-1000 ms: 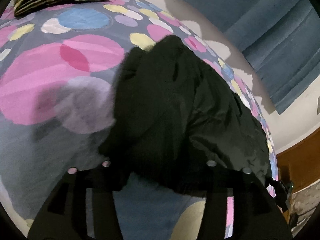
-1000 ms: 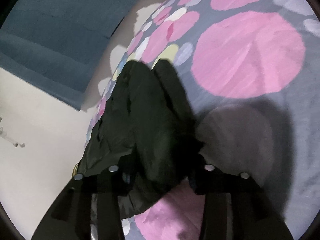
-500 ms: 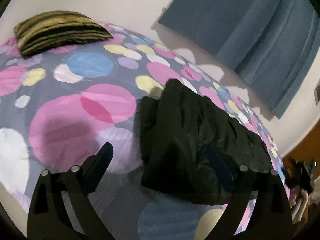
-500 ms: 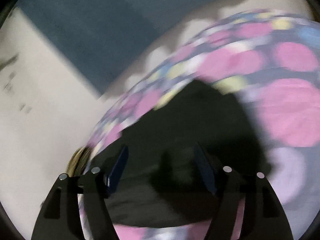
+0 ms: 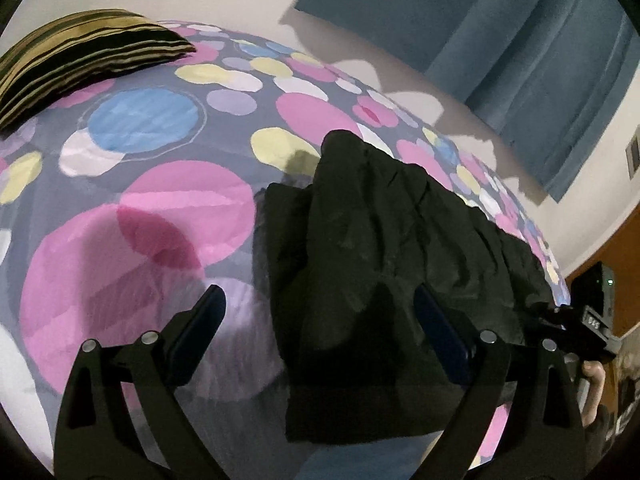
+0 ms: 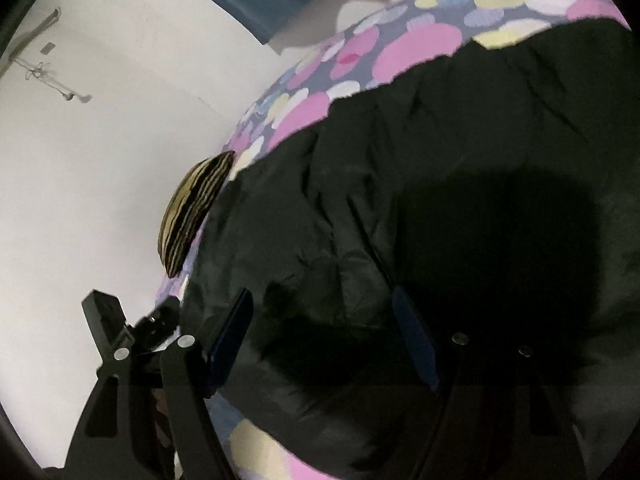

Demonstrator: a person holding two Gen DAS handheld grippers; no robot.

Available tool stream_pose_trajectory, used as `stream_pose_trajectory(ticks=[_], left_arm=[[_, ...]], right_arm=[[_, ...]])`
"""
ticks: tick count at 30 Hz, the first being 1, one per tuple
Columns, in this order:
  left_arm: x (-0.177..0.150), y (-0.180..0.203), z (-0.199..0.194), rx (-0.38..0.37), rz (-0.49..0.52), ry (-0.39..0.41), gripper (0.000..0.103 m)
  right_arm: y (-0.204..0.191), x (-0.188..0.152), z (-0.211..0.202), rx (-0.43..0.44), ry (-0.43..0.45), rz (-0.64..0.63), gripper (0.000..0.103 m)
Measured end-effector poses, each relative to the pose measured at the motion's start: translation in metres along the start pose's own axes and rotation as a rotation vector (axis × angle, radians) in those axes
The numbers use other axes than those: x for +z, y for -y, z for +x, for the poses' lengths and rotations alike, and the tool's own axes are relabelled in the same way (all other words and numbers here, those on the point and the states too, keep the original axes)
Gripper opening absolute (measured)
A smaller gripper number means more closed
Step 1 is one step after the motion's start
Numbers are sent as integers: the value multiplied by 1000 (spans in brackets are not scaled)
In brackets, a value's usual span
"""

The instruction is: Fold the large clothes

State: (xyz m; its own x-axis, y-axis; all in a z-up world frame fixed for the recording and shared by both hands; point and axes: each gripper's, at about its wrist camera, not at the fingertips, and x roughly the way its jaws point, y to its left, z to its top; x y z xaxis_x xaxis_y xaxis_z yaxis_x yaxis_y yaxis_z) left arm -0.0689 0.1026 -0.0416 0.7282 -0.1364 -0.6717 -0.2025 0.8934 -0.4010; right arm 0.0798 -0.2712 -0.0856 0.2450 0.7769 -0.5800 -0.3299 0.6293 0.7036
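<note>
Both the left tongs (image 5: 316,320) and right tongs (image 6: 322,324) had just spread and let go of the black garment (image 5: 380,264), leaving it folded on the bed (image 5: 160,216), that fold apparently finished.

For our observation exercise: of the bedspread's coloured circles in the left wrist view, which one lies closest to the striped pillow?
The big blue circle with a pale outline ring, just below the striped pillow. The large pink circles lie lower down, and the yellow ones are far smaller.

We see a bed (image 5: 168,216) in a dotted cover, a striped pillow (image 5: 80,64), white walls (image 6: 100,160), blue curtains (image 5: 520,40).
</note>
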Motion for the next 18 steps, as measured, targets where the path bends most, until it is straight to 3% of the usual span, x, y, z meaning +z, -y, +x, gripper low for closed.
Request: stream_pose_trajectory(ticks=[7, 12, 18], left_arm=[[16, -7, 35, -61, 35, -109, 95], [20, -28, 66, -179, -79, -246, 97], [26, -28, 74, -231, -46, -291, 100]], right_arm=[[2, -2, 1, 4, -13, -7, 72], [3, 1, 4, 10, -10, -11, 72], [2, 0, 5, 12, -5, -17, 72]])
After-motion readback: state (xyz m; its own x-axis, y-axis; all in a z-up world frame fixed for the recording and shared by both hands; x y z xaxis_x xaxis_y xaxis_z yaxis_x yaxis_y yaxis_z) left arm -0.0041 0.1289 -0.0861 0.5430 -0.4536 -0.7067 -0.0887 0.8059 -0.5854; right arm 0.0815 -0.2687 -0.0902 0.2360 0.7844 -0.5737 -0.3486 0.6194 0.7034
